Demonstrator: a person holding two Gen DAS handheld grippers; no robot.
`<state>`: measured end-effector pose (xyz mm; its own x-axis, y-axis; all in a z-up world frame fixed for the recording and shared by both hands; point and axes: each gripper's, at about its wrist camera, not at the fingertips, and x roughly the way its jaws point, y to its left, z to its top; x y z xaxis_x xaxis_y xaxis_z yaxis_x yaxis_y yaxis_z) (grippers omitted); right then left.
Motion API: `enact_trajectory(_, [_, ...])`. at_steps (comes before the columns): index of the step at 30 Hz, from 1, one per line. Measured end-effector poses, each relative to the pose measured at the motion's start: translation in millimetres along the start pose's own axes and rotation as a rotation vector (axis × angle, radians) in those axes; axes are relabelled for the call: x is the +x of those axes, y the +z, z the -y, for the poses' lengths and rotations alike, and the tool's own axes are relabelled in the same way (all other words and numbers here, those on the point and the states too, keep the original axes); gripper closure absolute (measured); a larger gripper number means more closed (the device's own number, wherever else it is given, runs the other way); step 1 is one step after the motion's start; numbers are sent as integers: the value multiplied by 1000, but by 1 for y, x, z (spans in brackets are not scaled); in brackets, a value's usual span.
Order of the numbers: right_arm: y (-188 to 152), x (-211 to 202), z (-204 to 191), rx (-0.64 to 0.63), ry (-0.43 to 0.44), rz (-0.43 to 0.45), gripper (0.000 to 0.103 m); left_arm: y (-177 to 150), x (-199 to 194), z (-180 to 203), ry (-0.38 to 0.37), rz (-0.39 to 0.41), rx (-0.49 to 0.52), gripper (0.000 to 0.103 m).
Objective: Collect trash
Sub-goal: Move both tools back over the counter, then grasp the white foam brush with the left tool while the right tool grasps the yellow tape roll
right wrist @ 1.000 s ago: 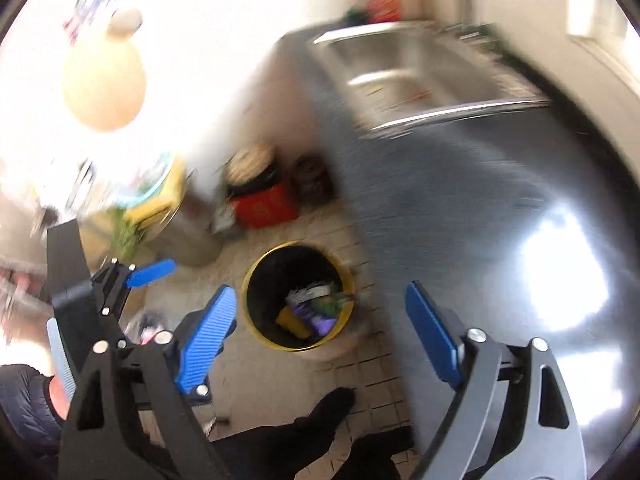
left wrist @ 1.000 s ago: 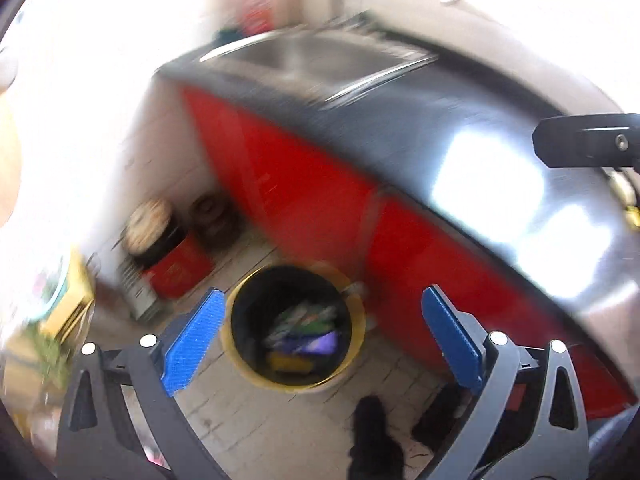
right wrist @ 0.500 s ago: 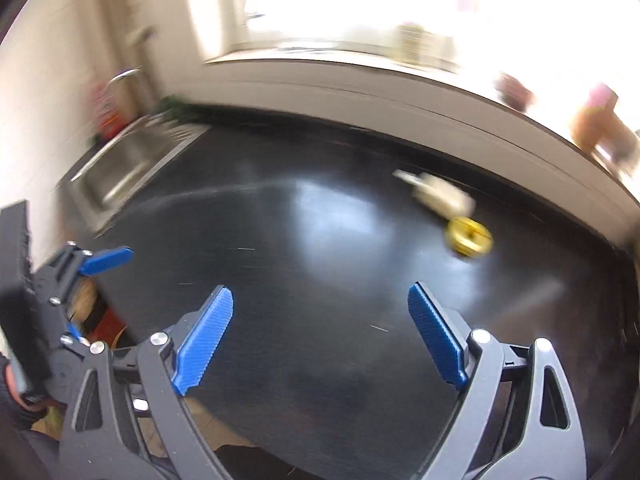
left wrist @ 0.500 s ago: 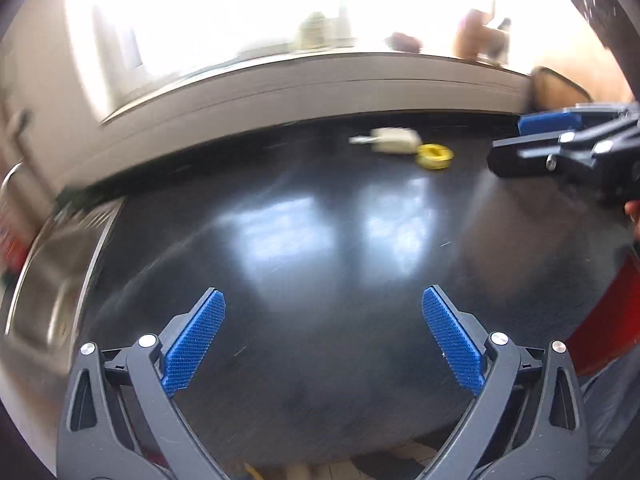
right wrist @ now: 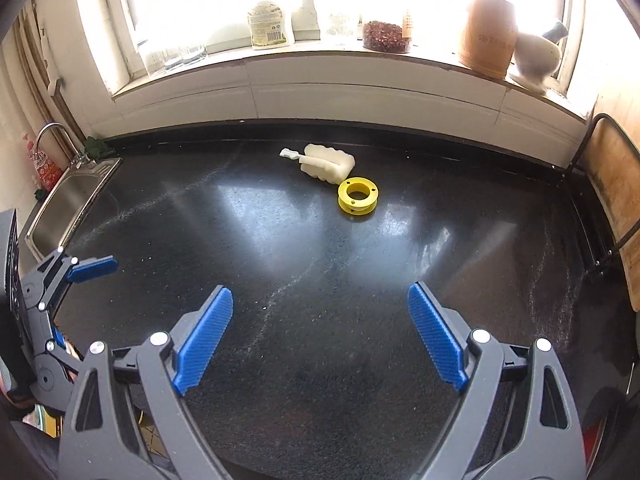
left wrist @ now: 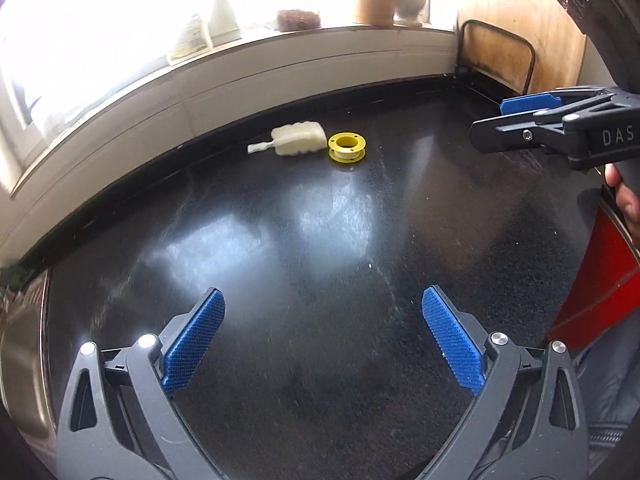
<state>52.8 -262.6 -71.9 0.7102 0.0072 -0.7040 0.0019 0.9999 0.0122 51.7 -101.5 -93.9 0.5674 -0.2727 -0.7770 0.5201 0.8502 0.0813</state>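
Observation:
A yellow plastic spool (left wrist: 347,147) (right wrist: 357,195) and a white ridged plastic piece with a short handle (left wrist: 294,141) (right wrist: 323,162) lie side by side, touching or nearly so, at the back of the black countertop (left wrist: 320,264) (right wrist: 280,248). My left gripper (left wrist: 322,336) is open and empty over the counter's near part. My right gripper (right wrist: 320,336) is open and empty, also well short of both items. It shows at the right edge of the left wrist view (left wrist: 552,128); the left gripper shows at the left edge of the right wrist view (right wrist: 60,280).
A steel sink (right wrist: 68,204) with a tap is set in the counter's left end. The window sill (right wrist: 360,68) behind holds a bottle (right wrist: 269,20), jars and a mortar (right wrist: 534,56). A wooden board in a rack (right wrist: 612,184) stands at the right end. Red cabinet fronts (left wrist: 592,280) lie below the counter.
Both cameras have swung up from the yellow-rimmed trash bin on the floor to the countertop. The spool and white piece are now sharper in view. Both grippers stayed open and empty.

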Motion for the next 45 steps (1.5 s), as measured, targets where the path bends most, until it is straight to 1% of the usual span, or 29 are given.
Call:
enact_trajectory(5, [24, 31, 16, -9, 4, -20, 17, 37, 37, -14, -6, 7, 96, 7])
enact_trajectory(7, [34, 47, 24, -7, 4, -27, 17, 56, 60, -24, 0, 2, 123, 7])
enact_trajectory(11, [54, 86, 38, 7, 23, -62, 17, 94, 109, -43, -11, -4, 174, 7])
enact_trajectory(16, [72, 147, 51, -12, 46, -106, 17, 136, 179, -61, -96, -11, 228, 7])
enact_trajectory(18, [75, 169, 54, -25, 56, -126, 17, 148, 204, -62, -116, -12, 274, 7])
enact_trajectory(20, [78, 188, 57, -41, 69, -129, 17, 160, 229, -61, -135, -3, 344, 7])
enact_trajectory(21, [79, 194, 58, -50, 72, -127, 17, 163, 235, -60, -144, -4, 361, 7])
enact_trajectory(22, [81, 203, 59, -63, 75, -128, 17, 168, 247, -59, -173, -15, 392, 7])
enact_trajectory(25, [81, 217, 60, -97, 85, -125, 17, 171, 266, -54, -229, -24, 469, 7])
enact_trajectory(27, [82, 220, 60, -118, 87, -114, 18, 168, 273, -49, -239, -15, 526, 7])
enact_trajectory(28, [82, 223, 60, -131, 90, -111, 20, 168, 274, -50, -270, 1, 529, 7])
enact_trajectory(29, [82, 225, 59, -145, 94, -114, 22, 169, 275, -50, -287, -3, 526, 9])
enact_trajectory(30, [83, 228, 58, -157, 97, -116, 26, 169, 275, -51, -300, -1, 520, 17])
enact_trajectory(31, [83, 229, 57, -170, 106, -116, 33, 170, 273, -51, -315, -1, 515, 21])
enact_trajectory(32, [82, 231, 56, -186, 99, -111, 38, 170, 272, -50, -313, 1, 514, 27])
enact_trajectory(33, [83, 231, 55, -200, 90, -101, 49, 169, 271, -51, -306, 3, 514, 34])
enact_trajectory(34, [85, 231, 53, -209, 87, -99, 49, 167, 268, -51, -297, 1, 511, 39])
enact_trajectory(35, [86, 232, 53, -210, 92, -103, 49, 163, 265, -49, -288, -3, 507, 48])
enact_trajectory(36, [86, 231, 52, -209, 92, -103, 49, 162, 264, -49, -275, -8, 502, 54])
enact_trajectory(38, [86, 226, 51, -210, 86, -92, 50, 157, 257, -48, -243, -20, 474, 62])
enact_trajectory(39, [86, 221, 51, -208, 81, -84, 50, 153, 253, -50, -237, -25, 454, 63])
enact_trajectory(41, [86, 207, 52, -191, 86, -74, 50, 149, 238, -53, -202, -31, 392, 63])
enact_trajectory(44, [84, 180, 44, -189, 79, -49, 50, 143, 208, -52, -157, -19, 336, 63])
enact_trajectory(45, [83, 166, 41, -187, 78, -36, 50, 140, 192, -51, -141, -12, 308, 63])
